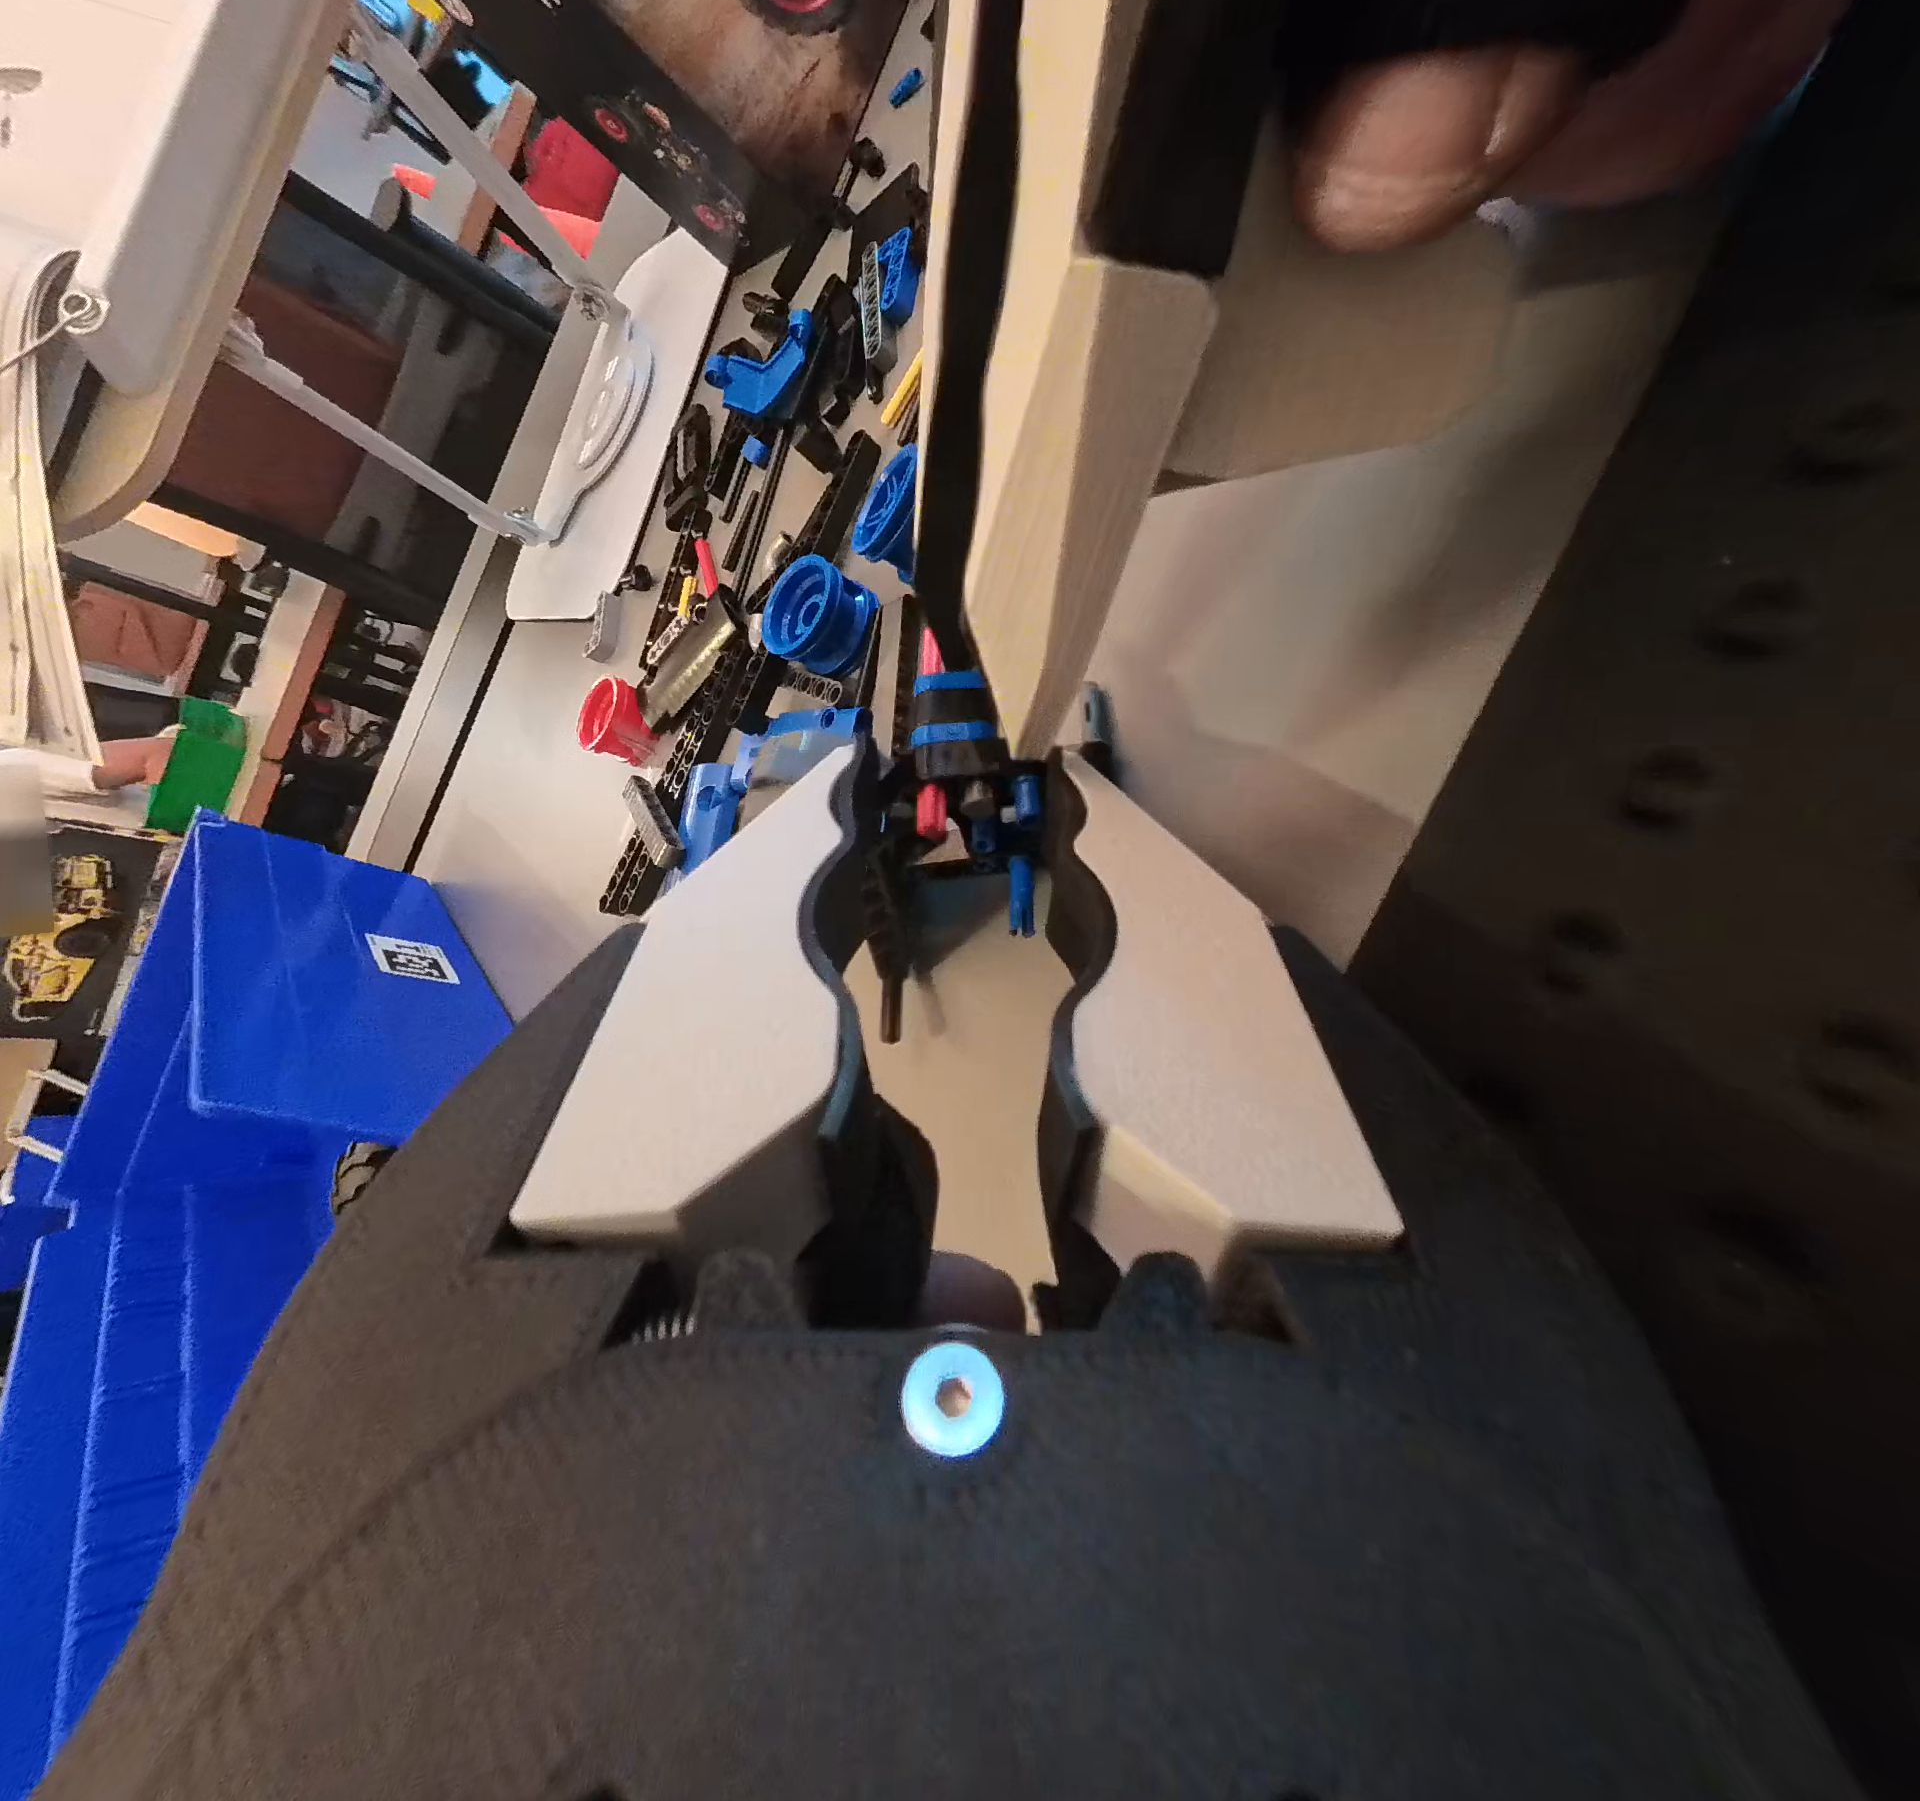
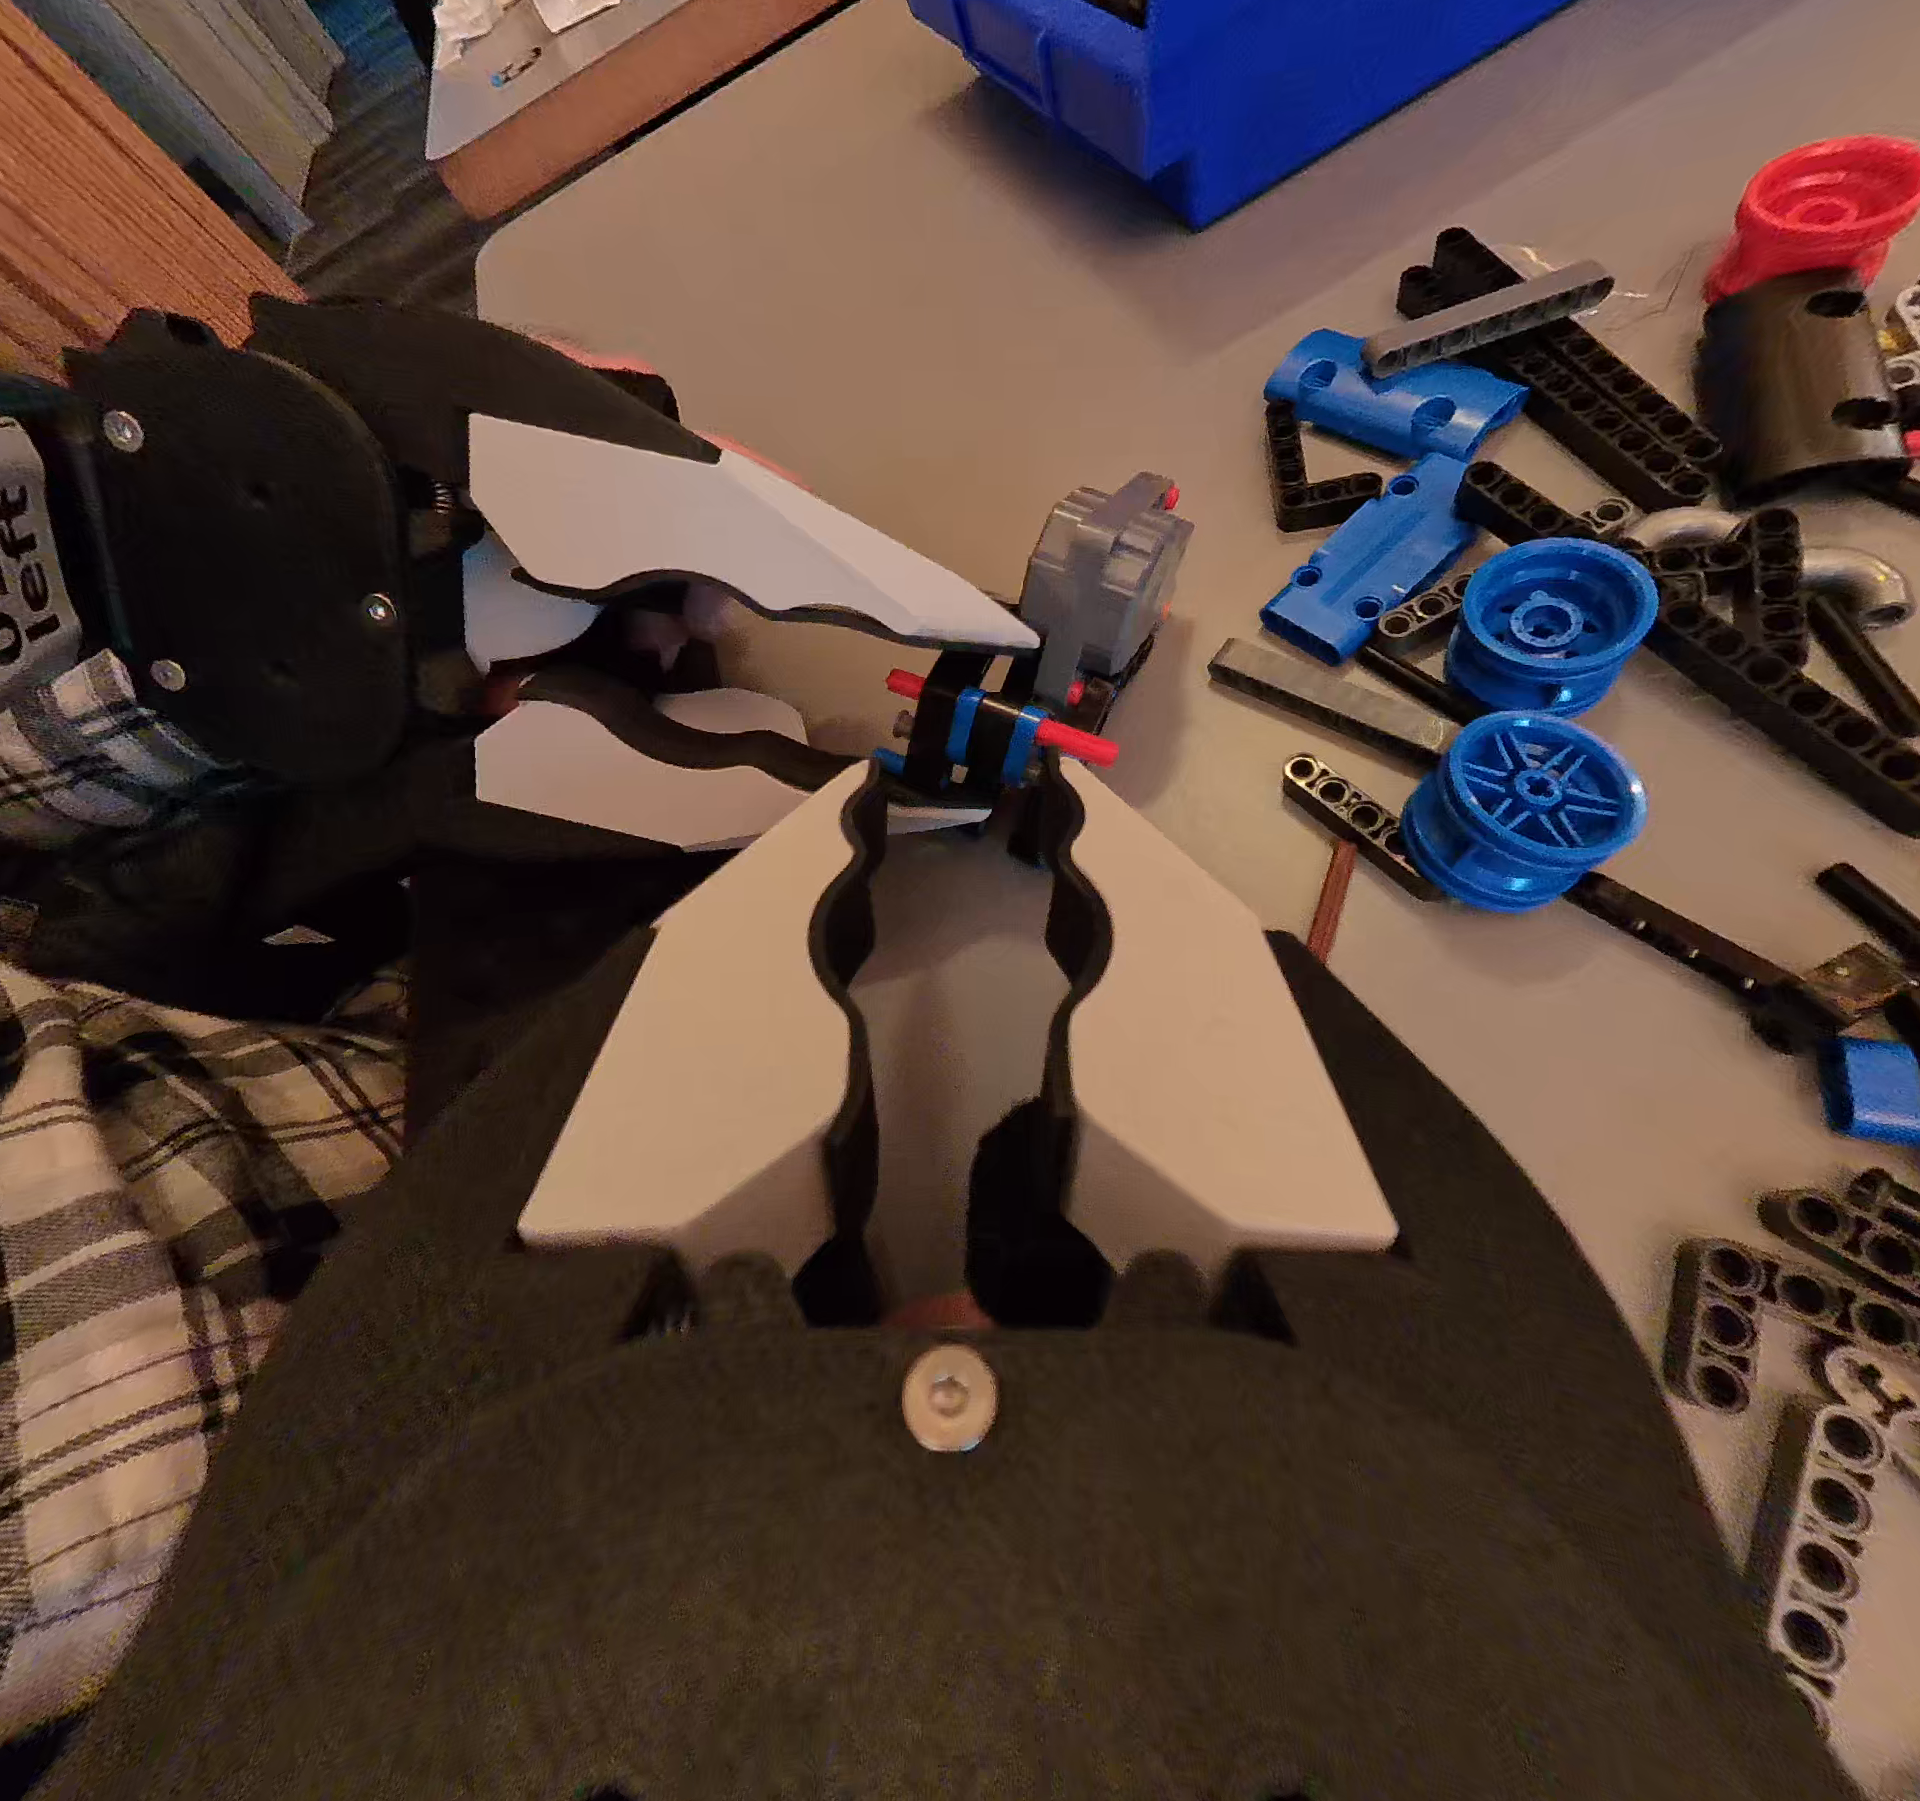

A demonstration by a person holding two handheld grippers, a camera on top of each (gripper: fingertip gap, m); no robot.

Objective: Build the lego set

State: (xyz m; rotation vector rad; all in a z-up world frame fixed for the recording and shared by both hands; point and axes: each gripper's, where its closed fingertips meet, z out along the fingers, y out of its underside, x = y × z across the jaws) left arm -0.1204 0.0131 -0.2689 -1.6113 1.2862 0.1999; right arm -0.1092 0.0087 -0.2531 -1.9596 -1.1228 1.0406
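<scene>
We are gripping the small model with both tongs near the desk edge; only the right view is showing bare desk behind it.

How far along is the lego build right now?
Early. Done: a small assembly of black beams, blue pins, a red axle and a grey block. In hand: both the left hand-held gripper and right hand-held gripper grip it. Left: blue wheels, red wheel and many beams lie loose on the table.
</scene>
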